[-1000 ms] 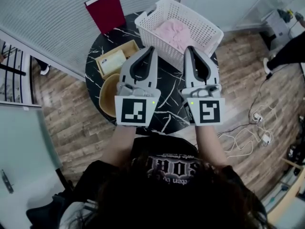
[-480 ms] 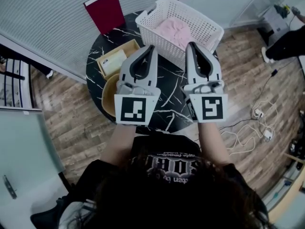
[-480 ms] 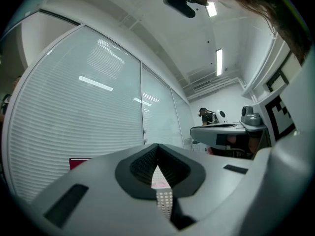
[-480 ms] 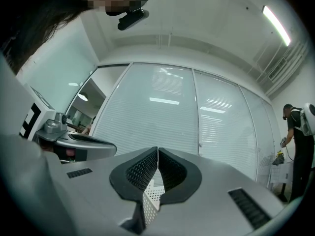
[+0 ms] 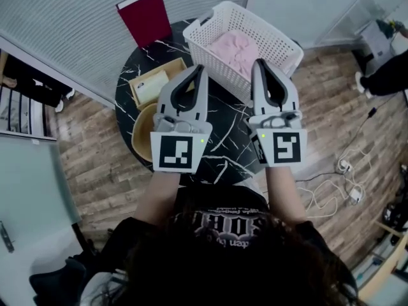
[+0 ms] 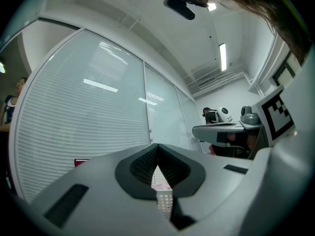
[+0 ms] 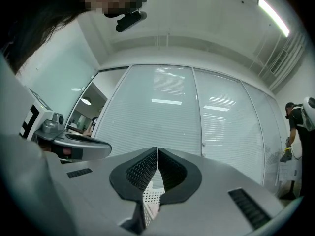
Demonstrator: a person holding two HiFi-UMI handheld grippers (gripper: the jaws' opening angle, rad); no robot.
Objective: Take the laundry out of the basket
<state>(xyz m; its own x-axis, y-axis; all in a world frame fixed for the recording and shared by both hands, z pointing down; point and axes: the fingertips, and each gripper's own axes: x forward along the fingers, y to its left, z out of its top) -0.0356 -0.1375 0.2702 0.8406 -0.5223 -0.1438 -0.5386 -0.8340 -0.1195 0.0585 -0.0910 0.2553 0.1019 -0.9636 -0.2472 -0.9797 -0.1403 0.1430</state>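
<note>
Pink laundry: bunched inside white perforated basket, at far edge of round black marble table. Left gripper, right gripper: both clenched, empty, side by side near basket's front wall. Red book upright beside table.

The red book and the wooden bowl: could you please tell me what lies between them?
A wooden tray holding a pale flat item, in the head view.

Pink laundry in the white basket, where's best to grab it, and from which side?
I'd pinch a raised fold near the middle of the pink laundry, coming down through the open top of the basket. It lies crumpled low inside, and the walls block every side.
</note>
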